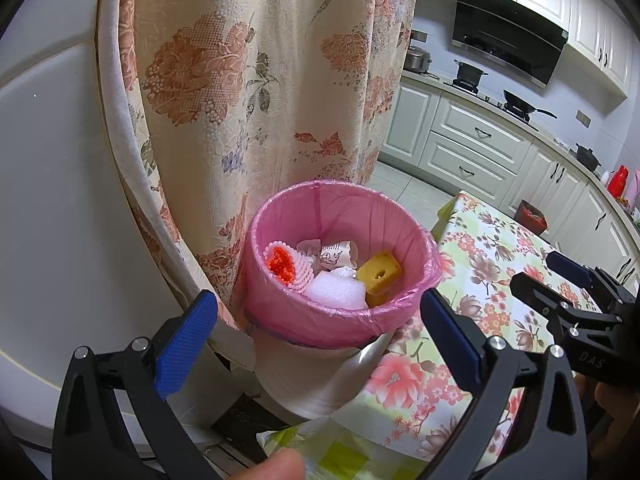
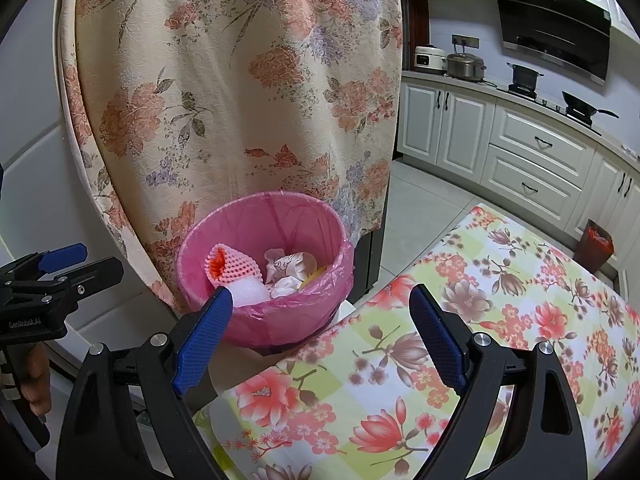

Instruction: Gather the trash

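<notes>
Floral curtain point(image 2: 240, 100), flowered tablecloth point(image 2: 500, 320), white cabinets point(image 2: 532, 144), black range hood point(image 2: 556, 28), wok point(image 2: 580, 110) on the hob

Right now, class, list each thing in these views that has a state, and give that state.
Left tongs: open, empty.
Right tongs: open, empty.
Trash bin: upright, lined with a pink bag, partly filled.
Yellow sponge: inside the bin.
Foam net sleeve: inside the bin.
Floral tablecloth: spread flat.
</notes>
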